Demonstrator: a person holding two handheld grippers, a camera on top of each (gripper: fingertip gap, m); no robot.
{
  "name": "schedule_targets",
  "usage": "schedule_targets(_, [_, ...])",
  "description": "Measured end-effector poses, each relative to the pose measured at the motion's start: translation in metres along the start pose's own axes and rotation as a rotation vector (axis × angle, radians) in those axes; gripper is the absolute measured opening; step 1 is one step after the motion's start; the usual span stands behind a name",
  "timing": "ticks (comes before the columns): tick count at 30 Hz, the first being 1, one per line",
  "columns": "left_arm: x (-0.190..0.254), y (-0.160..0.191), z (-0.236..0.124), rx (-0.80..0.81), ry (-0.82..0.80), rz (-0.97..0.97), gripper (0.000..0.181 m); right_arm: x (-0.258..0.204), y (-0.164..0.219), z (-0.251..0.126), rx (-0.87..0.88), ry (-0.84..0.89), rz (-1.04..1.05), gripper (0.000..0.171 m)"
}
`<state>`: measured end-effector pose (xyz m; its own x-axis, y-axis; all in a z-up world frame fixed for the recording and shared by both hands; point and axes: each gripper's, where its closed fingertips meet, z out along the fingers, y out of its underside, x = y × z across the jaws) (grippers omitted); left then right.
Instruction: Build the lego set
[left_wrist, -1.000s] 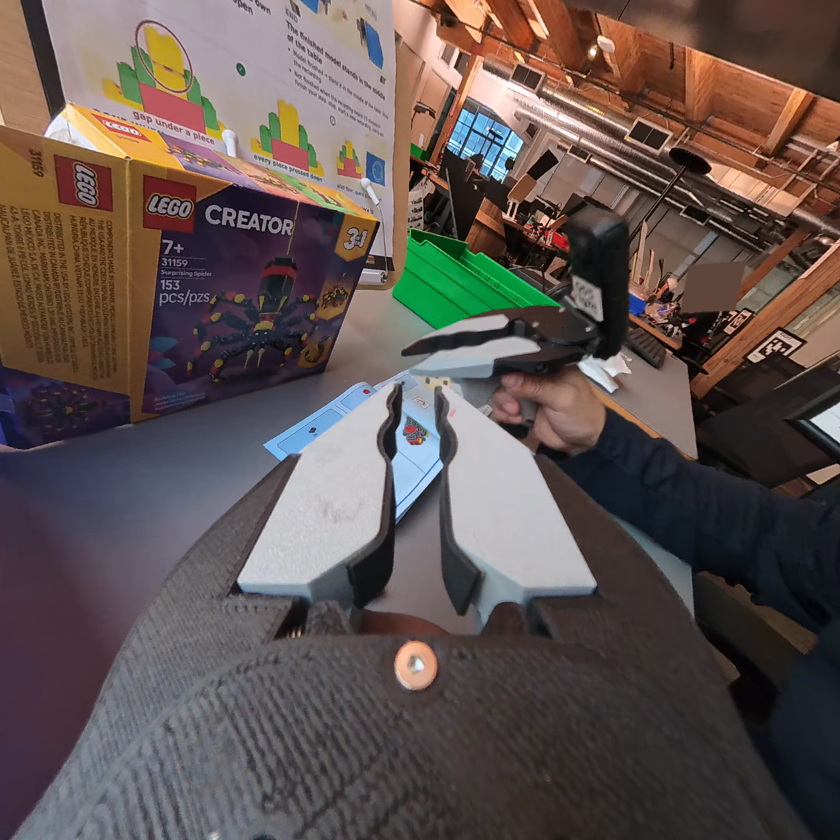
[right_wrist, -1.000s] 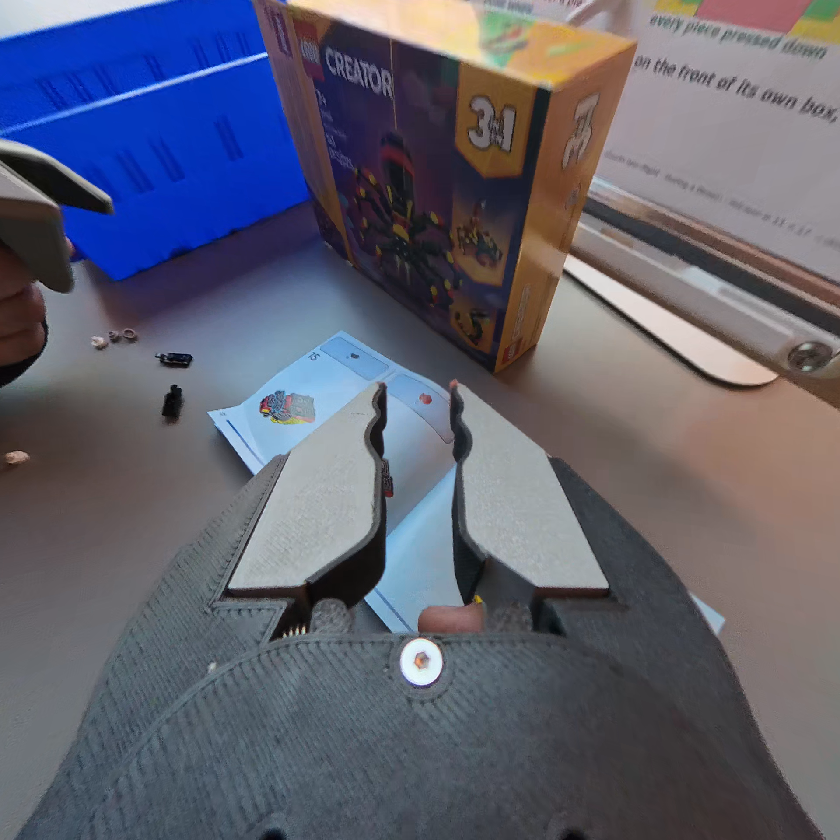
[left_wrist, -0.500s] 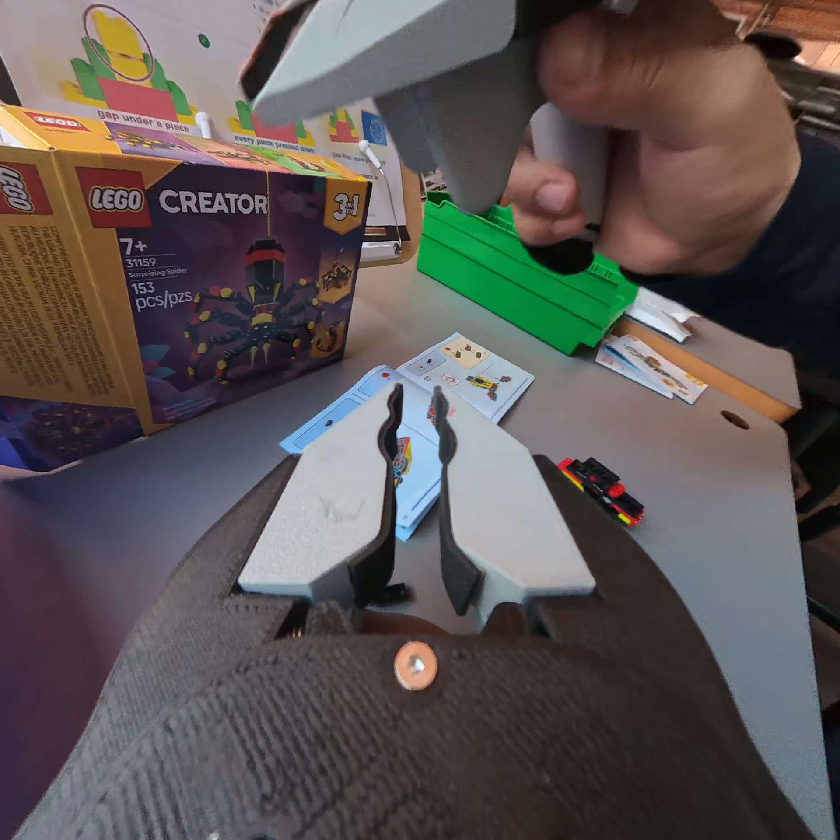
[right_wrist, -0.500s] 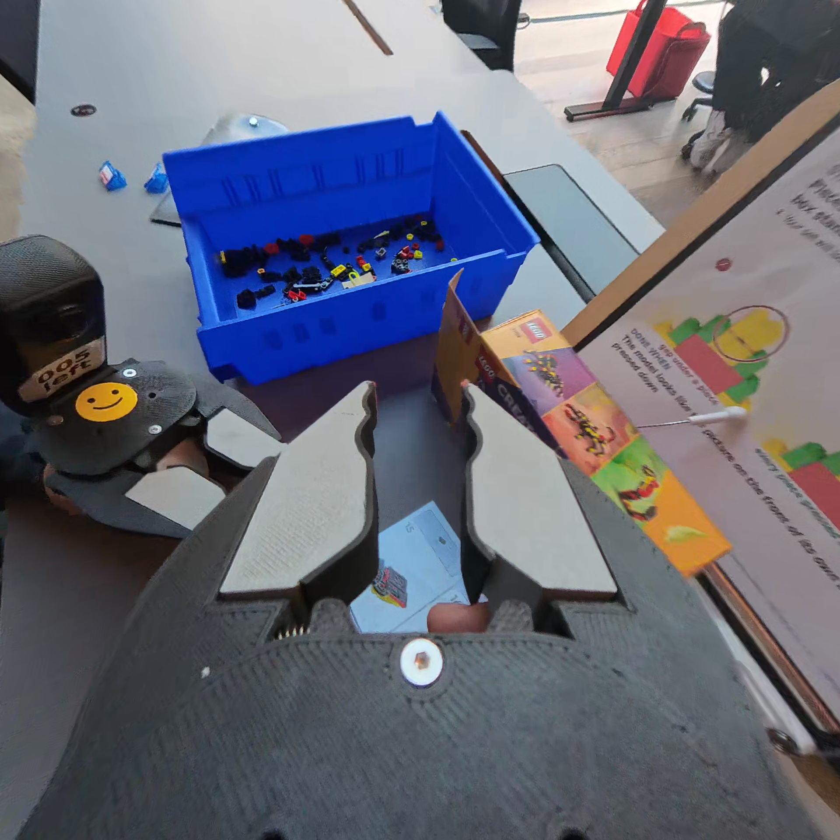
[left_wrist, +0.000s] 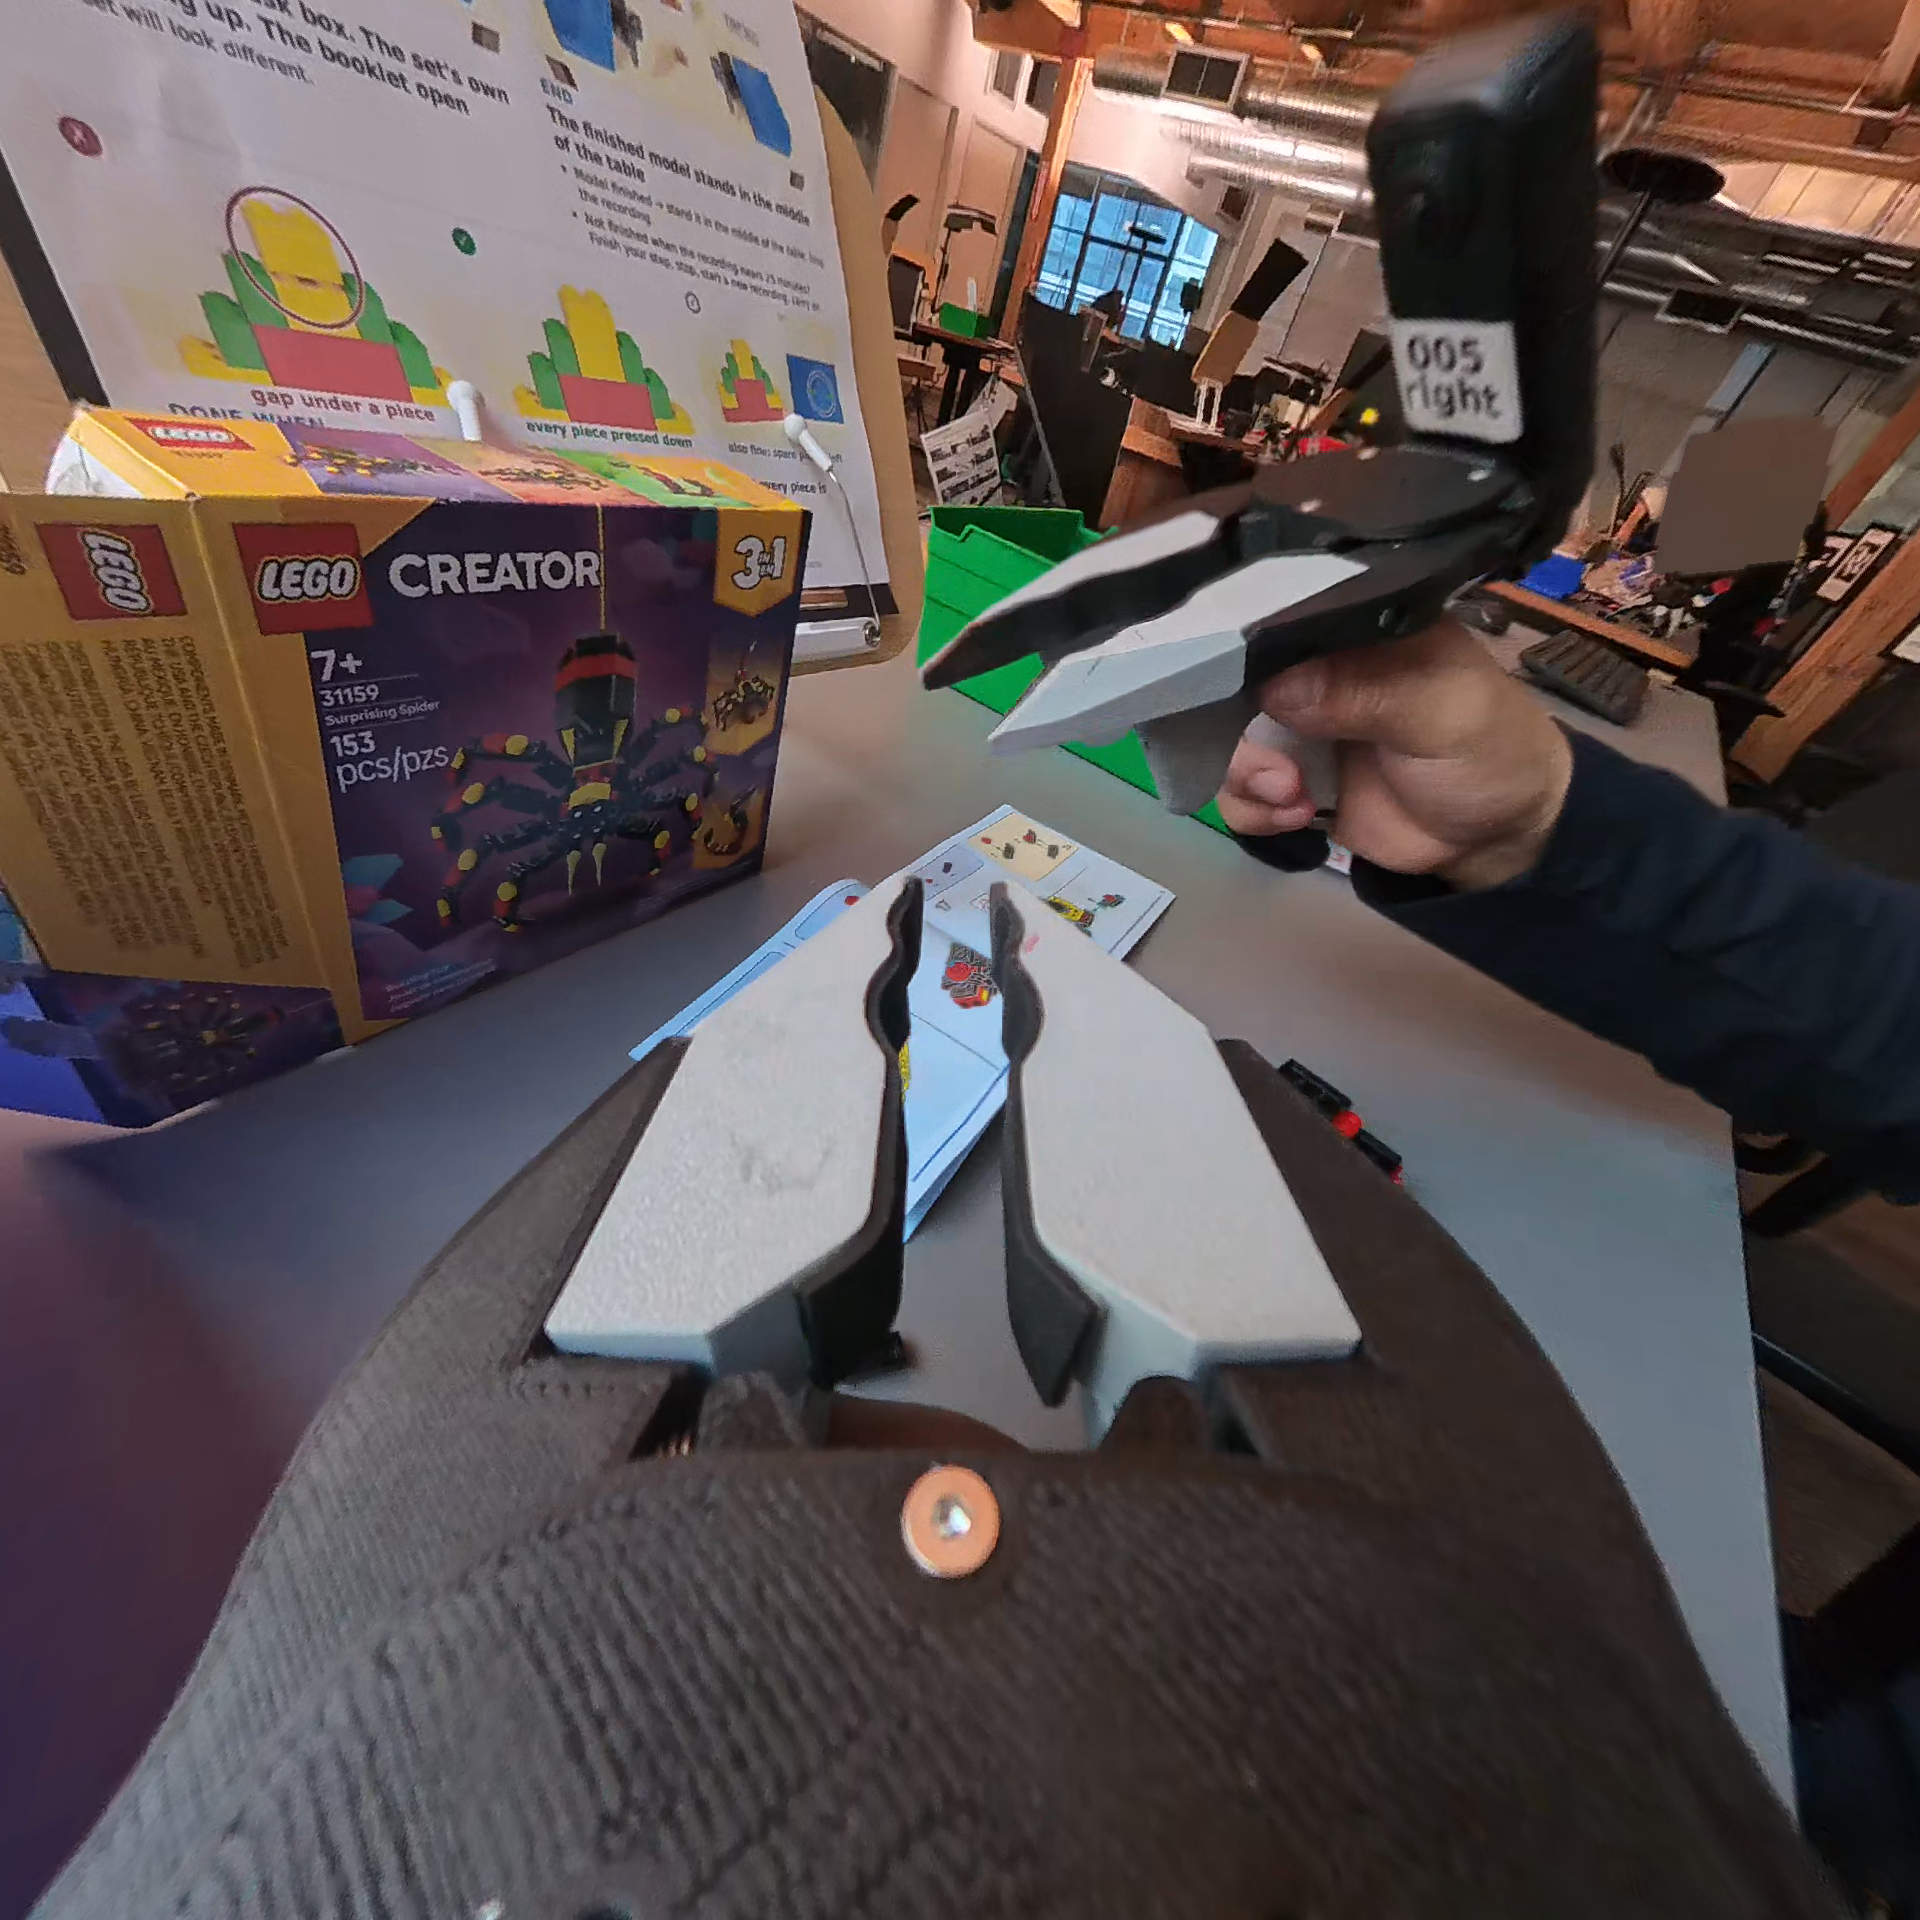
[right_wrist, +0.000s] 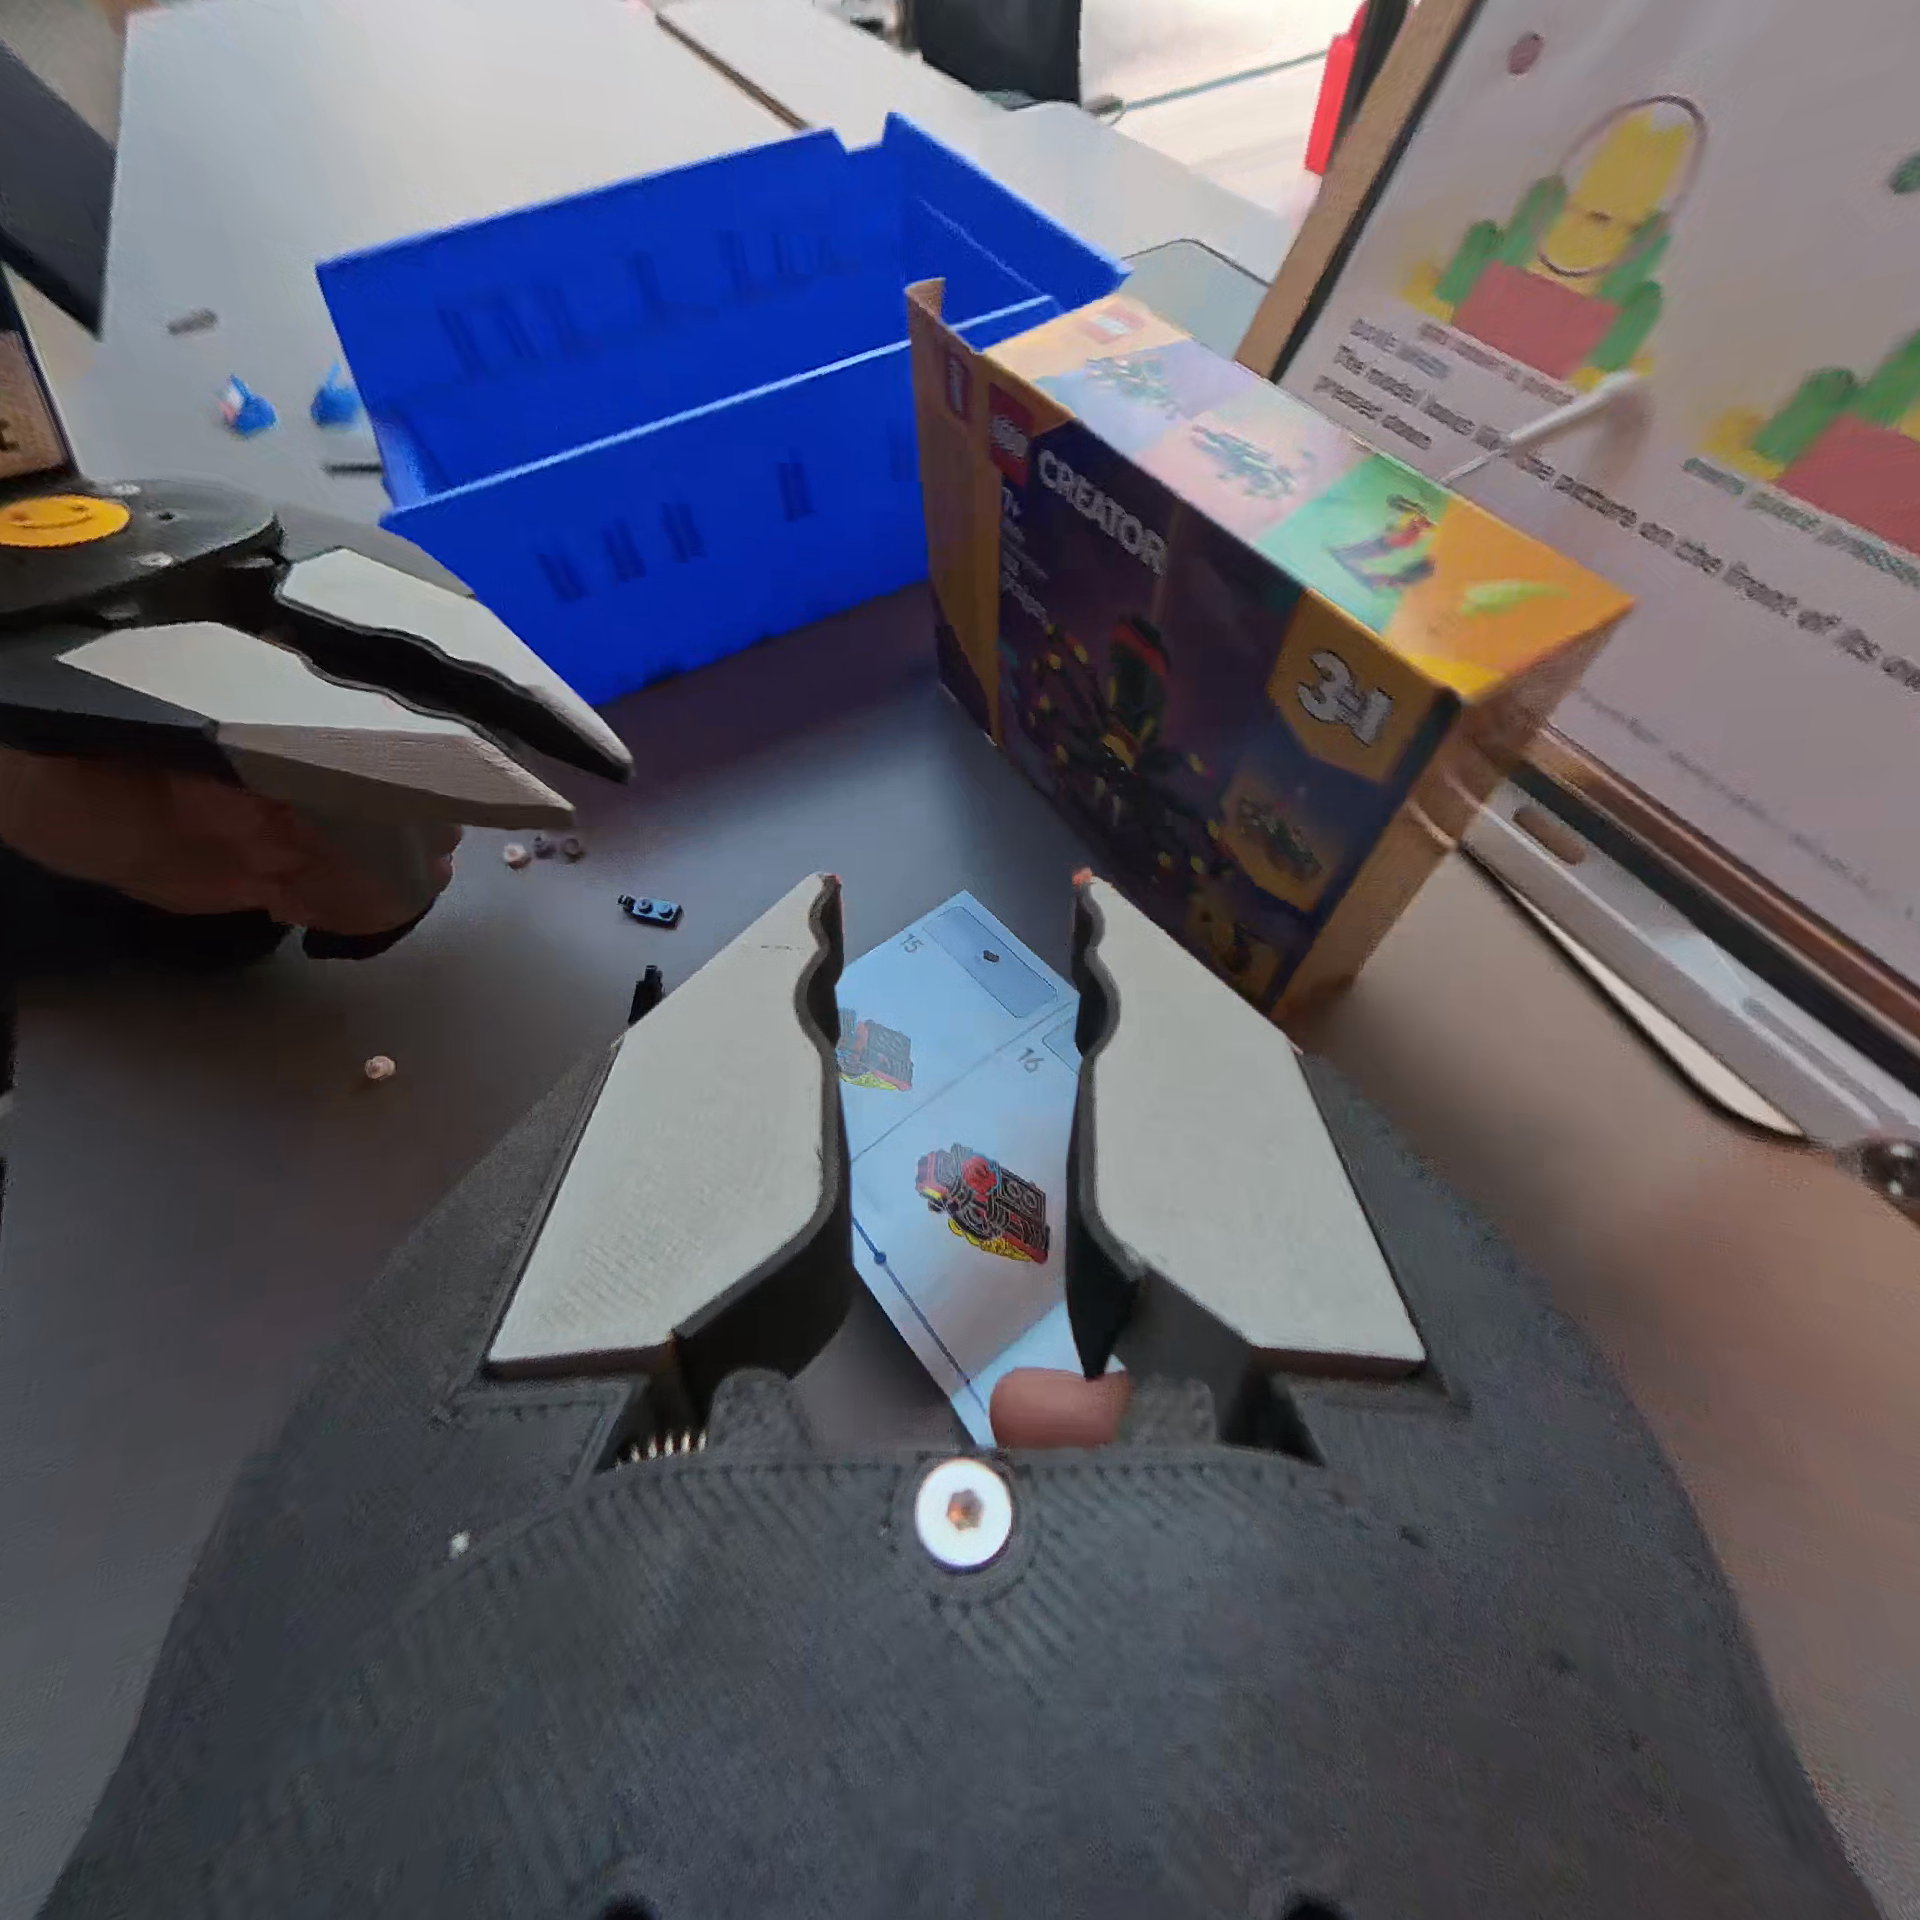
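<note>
The open instruction booklet (left_wrist: 1039, 862) lies flat on the grey table in front of the Lego set box (left_wrist: 499, 727). My left gripper (left_wrist: 956, 899) hovers low over the booklet, its jaws a narrow gap apart and empty. A small black and red part-built model (left_wrist: 1345, 1127) lies just right of it. My right gripper (right_wrist: 953, 881) is open wide and empty, above the booklet (right_wrist: 966, 1091), beside the box (right_wrist: 1226, 644). It shows raised in the air in the left wrist view (left_wrist: 961, 712). The left gripper also shows at the left in the right wrist view (right_wrist: 594, 792).
A blue bin (right_wrist: 675, 499) stands behind the box. A green bin (left_wrist: 987, 561) stands at the far side. A poster board (left_wrist: 416, 208) leans behind the box. Small loose pieces (right_wrist: 649, 909) and tiny studs (right_wrist: 540, 850) lie on the table near the left gripper.
The right gripper swung up high over the table, then came back down toward the booklet, and its jaws opened wider. The left gripper hardly moved.
</note>
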<state>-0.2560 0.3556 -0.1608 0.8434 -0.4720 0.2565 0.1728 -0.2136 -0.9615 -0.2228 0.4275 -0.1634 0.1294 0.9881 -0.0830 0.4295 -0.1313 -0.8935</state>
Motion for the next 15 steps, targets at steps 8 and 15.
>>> schedule_targets(8, [0.001,0.001,0.0,-0.004,-0.005,0.021,0.011,0.037,0.035,-0.016,0.12,0.089,0.108,0.04])
schedule_targets(15, [-0.01,-0.003,-0.002,0.007,-0.028,-0.006,0.011,0.043,0.06,-0.012,0.024,0.159,0.025,0.039])
